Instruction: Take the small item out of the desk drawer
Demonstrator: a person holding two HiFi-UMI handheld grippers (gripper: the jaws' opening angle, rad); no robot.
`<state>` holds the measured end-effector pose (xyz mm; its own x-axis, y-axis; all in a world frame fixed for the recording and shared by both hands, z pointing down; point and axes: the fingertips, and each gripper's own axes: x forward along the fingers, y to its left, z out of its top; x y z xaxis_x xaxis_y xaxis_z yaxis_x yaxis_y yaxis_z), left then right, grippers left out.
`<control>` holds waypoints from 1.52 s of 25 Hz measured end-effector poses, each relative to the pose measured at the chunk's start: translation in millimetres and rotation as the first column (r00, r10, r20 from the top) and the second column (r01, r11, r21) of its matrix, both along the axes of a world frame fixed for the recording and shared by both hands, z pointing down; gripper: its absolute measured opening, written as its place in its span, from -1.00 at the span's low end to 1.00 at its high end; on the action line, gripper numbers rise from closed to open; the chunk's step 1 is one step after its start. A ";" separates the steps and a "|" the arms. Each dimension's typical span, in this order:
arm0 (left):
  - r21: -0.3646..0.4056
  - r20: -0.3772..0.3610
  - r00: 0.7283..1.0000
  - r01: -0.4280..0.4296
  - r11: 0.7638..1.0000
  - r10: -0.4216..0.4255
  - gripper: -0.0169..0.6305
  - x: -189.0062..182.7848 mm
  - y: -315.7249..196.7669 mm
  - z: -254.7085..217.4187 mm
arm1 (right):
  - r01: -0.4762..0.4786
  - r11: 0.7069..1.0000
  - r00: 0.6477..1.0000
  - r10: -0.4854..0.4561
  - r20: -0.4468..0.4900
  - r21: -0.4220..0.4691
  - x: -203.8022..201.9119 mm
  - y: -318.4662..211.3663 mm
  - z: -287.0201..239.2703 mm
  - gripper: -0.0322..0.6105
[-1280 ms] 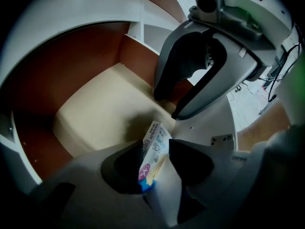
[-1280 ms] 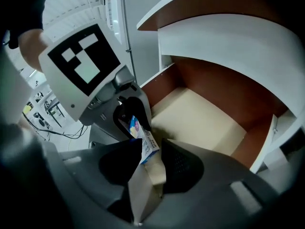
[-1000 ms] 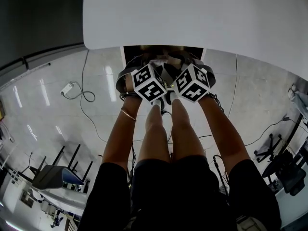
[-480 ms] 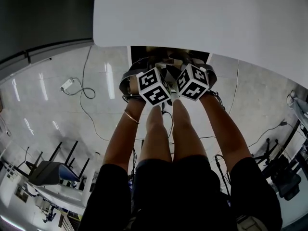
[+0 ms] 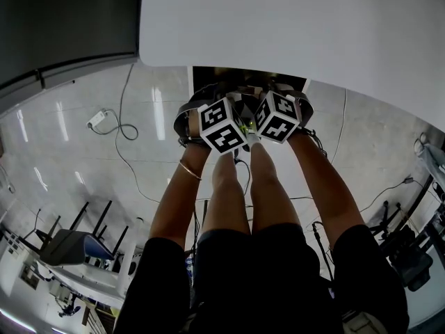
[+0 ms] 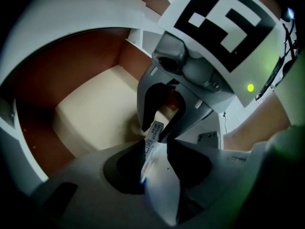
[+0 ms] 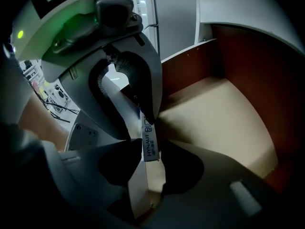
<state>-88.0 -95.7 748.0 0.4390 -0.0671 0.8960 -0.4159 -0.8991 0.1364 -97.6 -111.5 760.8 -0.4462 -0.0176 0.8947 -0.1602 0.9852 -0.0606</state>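
Observation:
Under the white desk the drawer stands pulled out, with a beige floor and brown walls. Both grippers reach down into it, tip to tip. A small flat white packet with a printed label stands on edge between them. My left gripper has just been closing, and its jaws now pinch the packet's near end. My right gripper pinches the labelled end, with its fingertips meeting on it. In the head view only the marker cubes show; the tips are hidden.
The person's legs stand right below the drawer. On the shiny floor a cable and a power strip lie at the left. A chair stands lower left, and more chair bases at the right.
The right gripper's cube has rolled a little and sunk slightly toward the drawer. The left cube has stayed almost where it was. The head view has shifted a bit.

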 end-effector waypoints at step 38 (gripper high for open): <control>0.120 -0.156 0.933 0.345 0.931 -0.325 -0.96 -41.8 -1.7 -50.6 | -0.031 0.998 0.999 0.030 0.021 0.057 14.3 16.9 -30.0 -0.57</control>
